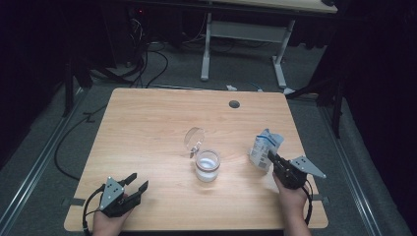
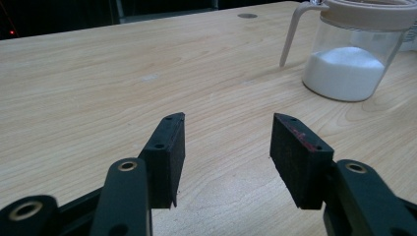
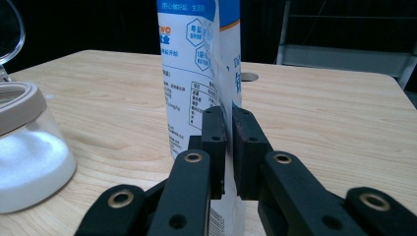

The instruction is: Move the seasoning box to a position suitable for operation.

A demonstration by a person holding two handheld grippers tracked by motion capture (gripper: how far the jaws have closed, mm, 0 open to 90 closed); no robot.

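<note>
A white and blue bag (image 1: 265,147) stands upright on the right side of the wooden table (image 1: 147,123). My right gripper (image 1: 270,155) is shut on its near edge; in the right gripper view the two pads (image 3: 214,132) pinch the bag's (image 3: 192,73) thin seam low down. At the table's centre sits a clear jar (image 1: 207,167) partly filled with white powder, its hinged lid (image 1: 194,137) flipped up behind it. My left gripper (image 1: 139,180) rests near the front left edge, open, with nothing between its jaws. The jar (image 2: 351,64) stands ahead and to the right of the left gripper (image 2: 227,117).
A round cable hole (image 1: 234,104) sits near the table's far edge. Beyond the table stands another desk's white frame (image 1: 246,29), with cables on the grey floor (image 1: 147,69). The room around the table is dark.
</note>
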